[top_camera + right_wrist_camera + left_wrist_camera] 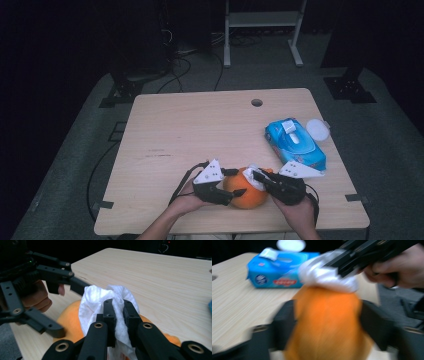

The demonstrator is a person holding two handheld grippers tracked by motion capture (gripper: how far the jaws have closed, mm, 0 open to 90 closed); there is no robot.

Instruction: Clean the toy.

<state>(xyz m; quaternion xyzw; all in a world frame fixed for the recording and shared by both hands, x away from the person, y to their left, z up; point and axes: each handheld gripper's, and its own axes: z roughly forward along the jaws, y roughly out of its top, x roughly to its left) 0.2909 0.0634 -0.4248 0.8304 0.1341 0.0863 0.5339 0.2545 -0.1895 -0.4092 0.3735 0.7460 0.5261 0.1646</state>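
The orange (245, 192) sits at the near edge of the counter (200, 130), between the person's two hands. The left tool (235, 182) has its jaws spread around the fruit, one on each flank, and looks to be bracing it; in the left gripper view the orange (327, 322) is pressed between the two black jaws, so that tool is grasping the fruit. The right tool (256, 176) is clenched on a white wipe (254, 177); the right gripper view shows the wipe (100, 302) pinched tight between the jaws and bunched over the top of the orange (71, 320).

Behind, toward the right side of the counter, lies a blue pack (295, 145) of wipes with its flap open, and a white lid (317, 130) just beside it.

As a judgement, the work is wiping the orange, and it is in its middle part. A wipe is out of the pack and in the tool, the fruit is held steady, and the wipe touches its top. What seems left is to rub the rest of the skin, perhaps turning the fruit to reach the sides and underside, then let go of the orange and put the wipe down. How much of the skin is already clean cannot be told.
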